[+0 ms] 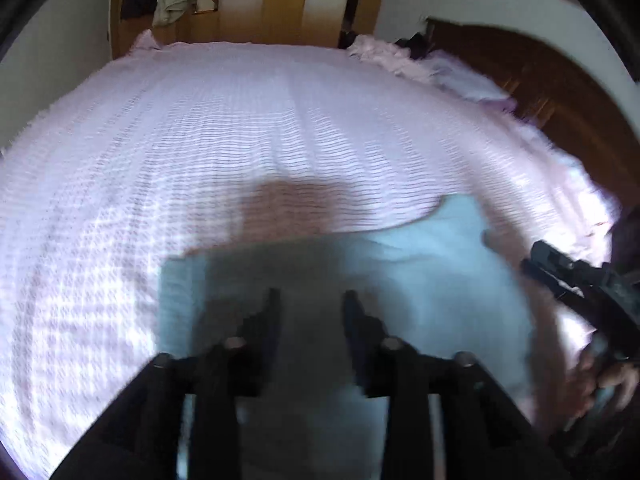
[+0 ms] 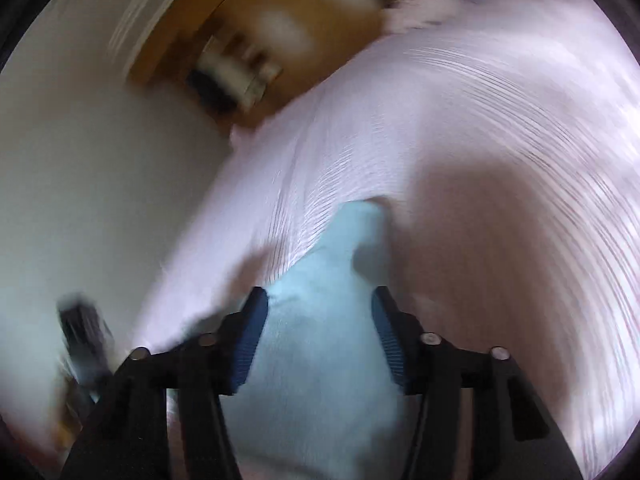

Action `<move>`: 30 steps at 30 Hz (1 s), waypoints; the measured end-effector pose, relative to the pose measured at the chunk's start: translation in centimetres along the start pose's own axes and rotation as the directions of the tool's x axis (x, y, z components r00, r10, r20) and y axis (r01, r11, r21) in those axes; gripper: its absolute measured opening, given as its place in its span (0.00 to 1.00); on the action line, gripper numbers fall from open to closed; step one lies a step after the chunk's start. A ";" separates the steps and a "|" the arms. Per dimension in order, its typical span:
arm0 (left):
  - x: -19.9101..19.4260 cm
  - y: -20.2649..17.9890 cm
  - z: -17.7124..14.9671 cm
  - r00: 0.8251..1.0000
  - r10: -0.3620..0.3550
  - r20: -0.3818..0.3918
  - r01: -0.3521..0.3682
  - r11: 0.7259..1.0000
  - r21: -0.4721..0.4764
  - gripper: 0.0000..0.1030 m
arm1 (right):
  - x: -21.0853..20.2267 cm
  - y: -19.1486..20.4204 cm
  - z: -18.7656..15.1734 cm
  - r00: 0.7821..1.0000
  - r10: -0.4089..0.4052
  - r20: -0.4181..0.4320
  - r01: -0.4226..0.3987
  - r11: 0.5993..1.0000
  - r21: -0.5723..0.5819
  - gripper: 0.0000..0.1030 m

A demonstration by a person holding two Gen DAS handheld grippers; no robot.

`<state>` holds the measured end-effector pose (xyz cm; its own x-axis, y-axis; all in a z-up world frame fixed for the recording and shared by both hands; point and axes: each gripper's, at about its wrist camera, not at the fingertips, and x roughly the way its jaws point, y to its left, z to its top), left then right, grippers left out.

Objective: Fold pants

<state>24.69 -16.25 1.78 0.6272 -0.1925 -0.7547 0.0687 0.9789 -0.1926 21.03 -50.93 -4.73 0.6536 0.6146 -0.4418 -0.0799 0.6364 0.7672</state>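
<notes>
While both views are smeared by motion blur, the pale blue soft-fabric pants (image 1: 420,264) can be made out lying on the near part of the pink ribbed bedspread (image 1: 260,120), with a straight edge on their left and a rounded lobe reaching toward the far right. Seen from the left wrist, the left gripper (image 1: 310,300) hangs over the near middle of the cloth with its jaws spread wide and nothing between them; the blue fabric shows through the gap and on both sides, darkened there by shadow, and whether the tips touch it cannot be told. Seen from the right wrist, the pants (image 2: 320,340) fill the space between the wide-spread jaws of the right gripper (image 2: 318,300), whose blue ribbed pads (image 2: 250,344) stand on either side of the cloth without pinching it; a narrow tongue of fabric runs on past the tips toward the far side. From the left camera, the right gripper (image 1: 560,268) appears at the right edge, just beside the right rim of the pants, with a hand (image 1: 612,380) on it. Beyond the bed stand a light brown wooden wardrobe (image 1: 280,0), a dark wooden curved headboard (image 1: 540,72) at far right, and a crumpled pink pillow heap (image 1: 384,54)
</notes>
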 end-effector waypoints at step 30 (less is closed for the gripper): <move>-2.6 -7.0 -7.7 0.991 -0.131 -0.022 0.132 0.989 0.071 0.26 | 3.0 -1.2 -5.4 0.997 0.050 -0.054 -0.038 0.976 0.215 0.43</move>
<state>16.61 -23.14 0.21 0.5956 -0.3203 -0.7366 0.2060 0.9473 -0.2454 19.05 -47.34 -9.43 0.6073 0.6700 -0.4269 0.0589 0.4979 0.8652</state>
